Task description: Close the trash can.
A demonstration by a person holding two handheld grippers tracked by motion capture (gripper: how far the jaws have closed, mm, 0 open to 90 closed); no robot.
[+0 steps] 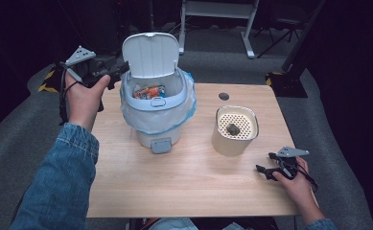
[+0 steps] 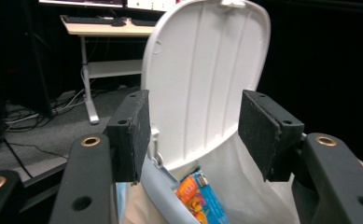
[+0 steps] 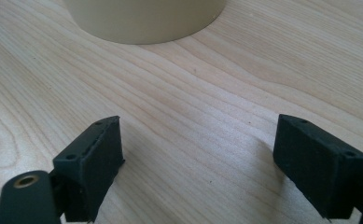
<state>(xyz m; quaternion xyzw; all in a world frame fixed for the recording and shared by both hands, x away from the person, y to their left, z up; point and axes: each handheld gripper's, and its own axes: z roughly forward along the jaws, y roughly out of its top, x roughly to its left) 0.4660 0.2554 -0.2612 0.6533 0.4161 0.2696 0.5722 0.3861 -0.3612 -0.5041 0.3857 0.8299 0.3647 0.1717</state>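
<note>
A white bin (image 1: 159, 120) with a pale plastic liner stands on the wooden table (image 1: 184, 177), its lid (image 1: 150, 53) raised upright. An orange and blue wrapper (image 1: 148, 92) lies inside it. My left gripper (image 1: 118, 74) is held in the air at the bin's left rim, pointing at it. In the left gripper view the gripper (image 2: 193, 126) is open; the lid (image 2: 207, 70) and the wrapper (image 2: 200, 198) show beyond the pads, untouched. My right gripper (image 1: 265, 170) rests open on the table at the front right, nothing between its pads (image 3: 100, 158).
A beige round container (image 1: 235, 129) with a perforated insert holds a small dark lump (image 1: 232, 128); its base (image 3: 146, 18) lies just ahead of the right gripper. A cable hole (image 1: 224, 96) marks the table's far side. A white desk frame (image 1: 249, 33) stands behind.
</note>
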